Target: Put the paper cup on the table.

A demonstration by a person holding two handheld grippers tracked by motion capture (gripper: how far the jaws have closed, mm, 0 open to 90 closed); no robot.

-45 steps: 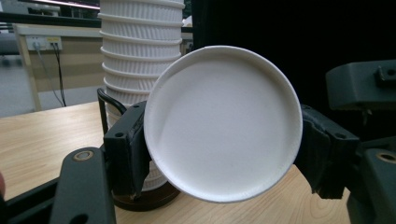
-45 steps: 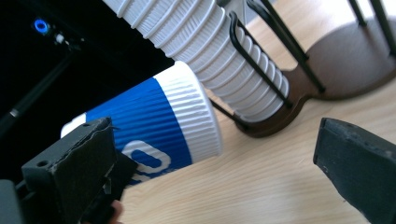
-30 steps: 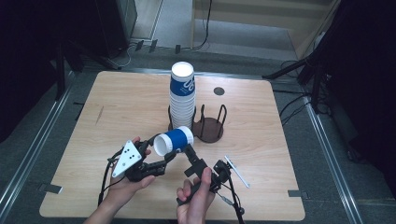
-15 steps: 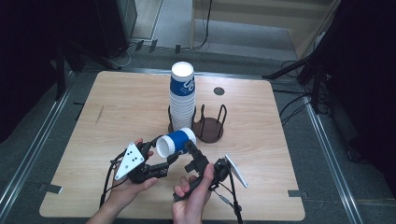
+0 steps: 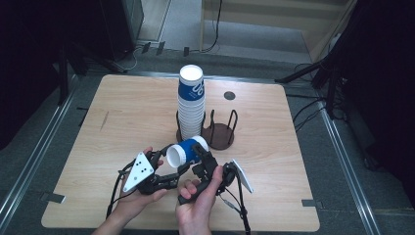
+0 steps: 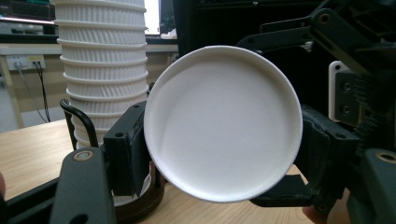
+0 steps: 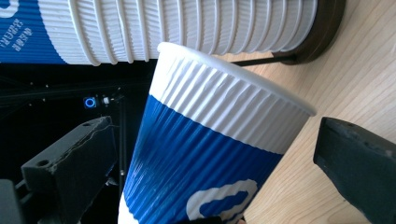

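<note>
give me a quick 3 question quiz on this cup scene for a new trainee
1. True or false: the single cup stands upright on the table.
2. Where does the tall cup stack sit? A) in the dark wire holder B) on the floor C) in a hand
3. Fill in: in the left gripper view, the jaws flank the cup's white ____.

Key
1. False: it lies sideways, off the table, between the two grippers.
2. A
3. Bottom. The right gripper sits at its blue side, jaws apart.
</note>
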